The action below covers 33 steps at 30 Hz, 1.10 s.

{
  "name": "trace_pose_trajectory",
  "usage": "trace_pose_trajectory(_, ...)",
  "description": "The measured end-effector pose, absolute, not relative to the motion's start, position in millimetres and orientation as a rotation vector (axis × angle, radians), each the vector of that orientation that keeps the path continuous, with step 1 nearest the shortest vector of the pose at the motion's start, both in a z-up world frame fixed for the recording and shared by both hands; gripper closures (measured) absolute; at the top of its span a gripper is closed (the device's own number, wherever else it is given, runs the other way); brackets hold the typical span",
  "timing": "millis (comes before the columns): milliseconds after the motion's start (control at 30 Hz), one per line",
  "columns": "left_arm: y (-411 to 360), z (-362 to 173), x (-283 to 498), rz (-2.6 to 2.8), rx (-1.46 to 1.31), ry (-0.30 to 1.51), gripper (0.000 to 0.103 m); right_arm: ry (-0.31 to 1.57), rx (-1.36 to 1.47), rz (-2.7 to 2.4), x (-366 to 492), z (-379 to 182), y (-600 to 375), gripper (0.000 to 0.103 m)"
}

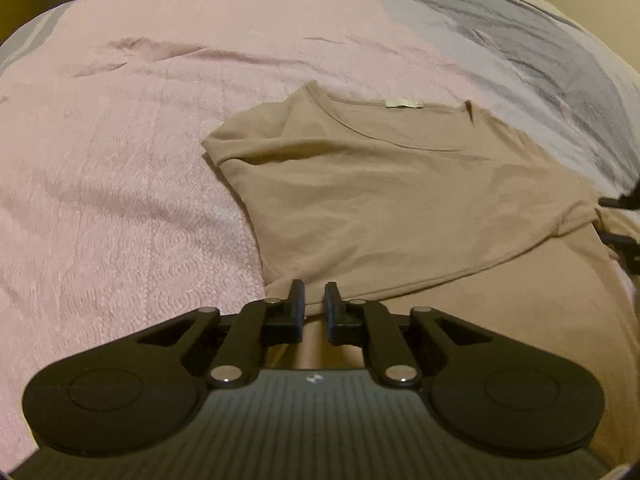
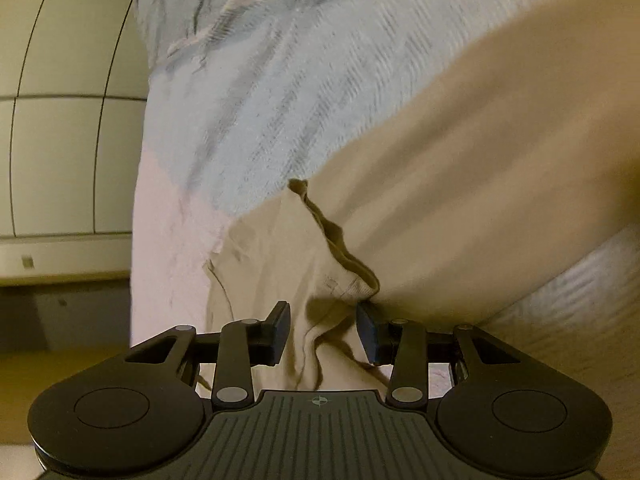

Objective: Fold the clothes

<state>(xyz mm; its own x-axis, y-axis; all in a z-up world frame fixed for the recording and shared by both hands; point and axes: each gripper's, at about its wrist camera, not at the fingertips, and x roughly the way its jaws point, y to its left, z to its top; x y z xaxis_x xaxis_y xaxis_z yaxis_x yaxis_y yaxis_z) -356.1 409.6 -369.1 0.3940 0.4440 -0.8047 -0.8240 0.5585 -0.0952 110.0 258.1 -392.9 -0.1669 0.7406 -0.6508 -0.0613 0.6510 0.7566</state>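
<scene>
A tan T-shirt (image 1: pixel 384 196) lies on the bed with its neckline and white label at the far side; one layer is folded across its body. My left gripper (image 1: pixel 315 294) hovers over the shirt's near hem, its jaws almost together with a narrow gap and nothing pinched between them. At the right edge of the left wrist view, the right gripper (image 1: pixel 605 220) reaches the shirt's side. In the right wrist view, the right gripper (image 2: pixel 323 314) stands open over a crumpled fold of the T-shirt (image 2: pixel 460 184). Cloth lies between its fingers, and the right finger (image 2: pixel 366 320) touches the fold's edge.
A pink bedspread (image 1: pixel 140 160) covers the bed, with a grey-blue striped band (image 1: pixel 540 64) at the far right. That band (image 2: pixel 272 100) also shows in the right wrist view. A pale panelled wall (image 2: pixel 60 120) stands beyond the bed's edge.
</scene>
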Motion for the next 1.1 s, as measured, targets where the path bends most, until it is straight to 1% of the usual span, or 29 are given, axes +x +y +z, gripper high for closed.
trace_pose_trajectory(33, 409, -366, -357, 0.840, -0.533, 0.818, 0.093, 1.594, 0.577, 0.783, 109, -393, 259, 0.062)
trace_pose_trajectory(67, 407, -363, -359, 0.829, -0.533, 0.820, 0.089, 1.592, 0.573, 0.787, 109, -392, 260, 0.062)
trace_pose_trajectory(100, 405, -360, -360, 0.818, -0.532, 0.822, 0.080, 1.587, 0.560, 0.790, 108, -390, 262, 0.062)
trace_pose_trajectory(167, 403, -354, -366, 0.821, -0.539, 0.819, 0.070, 1.580, 0.533, 0.793, 108, -387, 264, 0.061)
trace_pose_trajectory(233, 407, -354, -374, 0.845, -0.604, 0.793, 0.069, 1.574, 0.514, 0.801, 105, -387, 264, 0.061)
trace_pose_trajectory(300, 416, -358, -384, 0.875, -0.709, 0.747, 0.065, 1.572, 0.509, 0.804, 106, -390, 264, 0.061)
trace_pose_trajectory(367, 427, -369, -392, 0.893, -0.823, 0.702, 0.067, 1.574, 0.519, 0.802, 106, -392, 264, 0.061)
trace_pose_trajectory(433, 434, -382, -393, 0.877, -0.881, 0.697, 0.077, 1.575, 0.526, 0.803, 105, -394, 266, 0.061)
trace_pose_trajectory(467, 435, -384, -392, 0.867, -0.863, 0.703, 0.094, 1.574, 0.525, 0.804, 102, -393, 263, 0.061)
trace_pose_trajectory(533, 435, -387, -390, 0.848, -0.826, 0.716, 0.096, 1.565, 0.522, 0.805, 100, -391, 263, 0.062)
trace_pose_trajectory(567, 430, -380, -390, 0.854, -0.763, 0.724, 0.097, 1.556, 0.509, 0.809, 99, -390, 263, 0.062)
trace_pose_trajectory(600, 426, -372, -390, 0.860, -0.699, 0.733, 0.097, 1.546, 0.496, 0.813, 98, -388, 263, 0.065)
trace_pose_trajectory(633, 421, -366, -390, 0.866, -0.638, 0.740, 0.097, 1.534, 0.466, 0.830, 97, -385, 264, 0.081)
trace_pose_trajectory(667, 421, -366, -393, 0.872, -0.630, 0.751, 0.097, 1.524, 0.427, 0.844, 96, -382, 265, 0.087)
trace_pose_trajectory(700, 420, -365, -396, 0.878, -0.623, 0.762, 0.097, 1.513, 0.387, 0.849, 95, -381, 268, 0.089)
trace_pose_trajectory(800, 419, -365, -405, 0.897, -0.601, 0.795, 0.094, 1.543, 0.365, 0.843, 91, -390, 268, 0.089)
trace_pose_trajectory(867, 422, -381, -398, 0.898, -0.610, 0.854, 0.093, 1.546, 0.366, 0.831, 89, -395, 267, 0.089)
trace_pose_trajectory(967, 422, -380, -390, 0.910, -0.565, 0.864, 0.089, 1.537, 0.384, 0.835, 89, -391, 265, 0.088)
trace_pose_trajectory(1067, 419, -371, -395, 0.930, -0.568, 0.858, 0.088, 1.517, 0.396, 0.857, 90, -386, 262, 0.083)
trace_pose_trajectory(1100, 417, -366, -398, 0.944, -0.567, 0.858, 0.088, 1.510, 0.400, 0.864, 90, -385, 261, 0.078)
